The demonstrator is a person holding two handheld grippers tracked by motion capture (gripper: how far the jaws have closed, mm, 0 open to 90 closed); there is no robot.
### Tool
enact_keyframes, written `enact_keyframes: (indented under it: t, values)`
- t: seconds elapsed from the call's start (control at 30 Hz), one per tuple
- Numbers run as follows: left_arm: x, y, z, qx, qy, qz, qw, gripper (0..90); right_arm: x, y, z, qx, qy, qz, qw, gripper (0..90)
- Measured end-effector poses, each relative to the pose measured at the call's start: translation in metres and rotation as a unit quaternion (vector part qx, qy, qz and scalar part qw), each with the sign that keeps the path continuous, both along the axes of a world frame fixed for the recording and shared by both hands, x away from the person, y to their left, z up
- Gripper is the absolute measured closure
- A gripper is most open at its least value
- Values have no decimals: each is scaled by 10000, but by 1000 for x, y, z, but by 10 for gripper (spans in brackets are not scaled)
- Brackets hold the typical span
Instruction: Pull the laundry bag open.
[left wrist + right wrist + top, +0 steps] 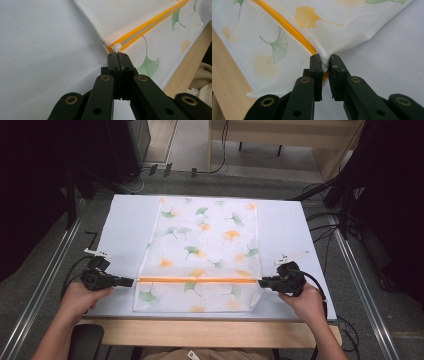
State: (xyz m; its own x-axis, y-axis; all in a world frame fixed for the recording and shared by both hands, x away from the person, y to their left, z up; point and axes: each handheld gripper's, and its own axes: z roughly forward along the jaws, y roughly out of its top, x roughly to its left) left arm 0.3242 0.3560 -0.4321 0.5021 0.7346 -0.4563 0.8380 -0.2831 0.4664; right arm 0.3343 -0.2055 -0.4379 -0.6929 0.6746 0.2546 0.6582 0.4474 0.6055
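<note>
High view: white table mat [125, 227] across most of the wooden table [210, 332]. On it, centred, flat, a white mesh laundry bag [205, 245] printed with green and orange ginkgo leaves, orange zipper [197, 280] running left to right near the near edge. At the zipper's left end, left gripper [131, 281], jaws together, clamped on the white zipper pull [116, 47], seen close in left gripper view. At the right end, right gripper [261, 281], jaws nearly together, pinching bunched mesh at the bag's corner [324, 58], orange tape between them.
</note>
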Motion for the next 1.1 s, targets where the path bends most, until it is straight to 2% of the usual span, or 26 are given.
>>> enact_keyframes:
  t: [0.2,0.47,0.53,0.6,0.73,0.8,0.87,1.0,1.1]
  values:
    - [0,-7,-3,-29,95,-77,9999,900,3,-6,-3,-30,54,-109,9999,829]
    - [2,-13,-7,90,189,-205,9996,900,4,-8,-5,-44,118,-146,9998,813]
    - [2,-14,-8,67,191,-200,9996,899,3,-7,-5,-57,105,-151,9998,804]
    - [2,-13,-9,108,215,-204,9995,867,4,-8,-6,-52,108,-152,9998,790]
    - [1,-13,-8,143,111,-141,9997,799,4,-9,-6,42,50,-192,9998,664]
    - [1,-13,-7,200,26,-192,9996,758,5,-9,-6,79,-8,-204,9998,596]
    - [1,-14,-6,165,-107,-154,9997,705,5,-9,-5,100,-76,-196,9997,572]
    - [0,-13,-3,159,-432,-104,9989,572,5,-10,-5,138,-232,-189,9995,461]
    - [0,-12,-3,217,-564,-45,9982,478,5,-11,-6,174,-307,-185,9992,433]
